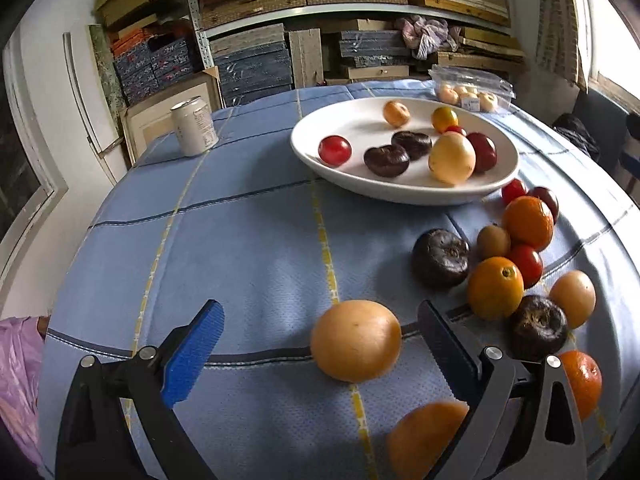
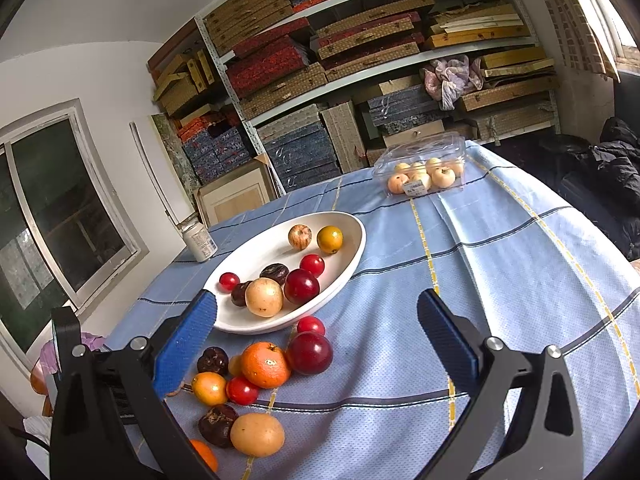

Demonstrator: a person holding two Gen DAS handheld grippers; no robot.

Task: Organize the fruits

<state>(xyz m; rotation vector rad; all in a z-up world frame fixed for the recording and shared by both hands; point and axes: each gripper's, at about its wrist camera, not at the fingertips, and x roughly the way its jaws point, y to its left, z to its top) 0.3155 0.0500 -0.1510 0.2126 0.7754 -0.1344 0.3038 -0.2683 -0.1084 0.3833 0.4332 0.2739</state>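
Reaching with the left tongs (image 1: 320, 344) wide apart around a round yellow fruit (image 1: 355, 346) near the tabletop's (image 1: 240, 240) front edge. It looks smooth and may roll, so squeeze its middle. The right tongs (image 2: 318, 332) hang apart, empty. The white bowl (image 1: 312, 152) sits farther back, shelves (image 2: 360, 60) behind.

The left hand-held gripper (image 1: 318, 336) pointed steeply down, its jaws wide apart. The right hand-held gripper (image 2: 318, 322) was wide apart too, tipped down less.

Loose fruits (image 2: 266, 364) before bowl (image 2: 352, 264) on table (image 2: 500, 280)
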